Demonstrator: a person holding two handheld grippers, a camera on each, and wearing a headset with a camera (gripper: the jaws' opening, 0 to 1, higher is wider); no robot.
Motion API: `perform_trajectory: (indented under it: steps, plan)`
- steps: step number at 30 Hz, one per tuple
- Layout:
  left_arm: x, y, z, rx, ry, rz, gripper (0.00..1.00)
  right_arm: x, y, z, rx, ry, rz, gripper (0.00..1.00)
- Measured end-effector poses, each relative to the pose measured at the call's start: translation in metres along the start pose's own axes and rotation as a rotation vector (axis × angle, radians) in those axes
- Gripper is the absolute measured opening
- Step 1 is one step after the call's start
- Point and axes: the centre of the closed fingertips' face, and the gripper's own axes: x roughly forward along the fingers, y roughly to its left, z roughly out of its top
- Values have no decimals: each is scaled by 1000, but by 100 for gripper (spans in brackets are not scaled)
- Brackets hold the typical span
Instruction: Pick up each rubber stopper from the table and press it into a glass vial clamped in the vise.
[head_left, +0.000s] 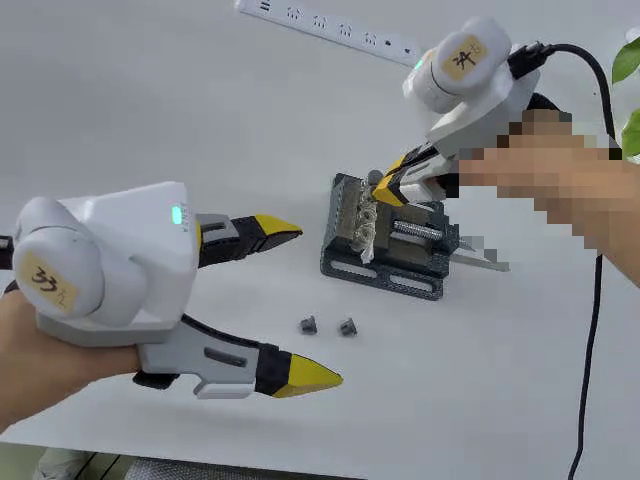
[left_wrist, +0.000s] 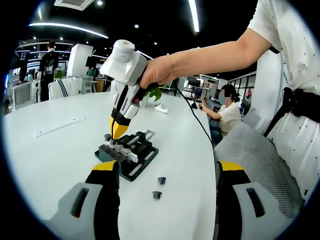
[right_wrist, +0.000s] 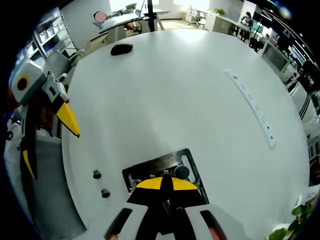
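Note:
A small black vise (head_left: 400, 262) (left_wrist: 134, 159) (right_wrist: 150, 170) stands mid-table and clamps a row of glass vials (head_left: 364, 228) (left_wrist: 120, 148). My right gripper (head_left: 385, 190) (left_wrist: 117, 131) (right_wrist: 167, 184) is shut, its yellow tips pointing down at the far end of the vial row. A dark stopper (head_left: 375, 178) (left_wrist: 107, 136) (right_wrist: 181, 171) sits on a vial just beside those tips. Two loose grey rubber stoppers (head_left: 308, 324) (head_left: 347, 327) (left_wrist: 161, 180) (right_wrist: 97, 174) lie on the table in front of the vise. My left gripper (head_left: 300, 300) (left_wrist: 167, 167) (right_wrist: 50, 147) hovers open at the near left, nothing between its jaws.
A white power strip (head_left: 330, 22) (right_wrist: 255, 107) lies at the far side of the white table (head_left: 150, 120). A black cable (head_left: 600, 300) trails along the right. Green leaves (head_left: 630, 60) show at the right edge. The table's front edge runs close under the left gripper.

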Motion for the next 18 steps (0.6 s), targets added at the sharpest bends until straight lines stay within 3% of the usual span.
perform_trajectory:
  steps: [18]
  plan:
    - [1, 1, -1, -5, -6, 5, 78, 0, 1, 0, -34, 41, 19, 0]
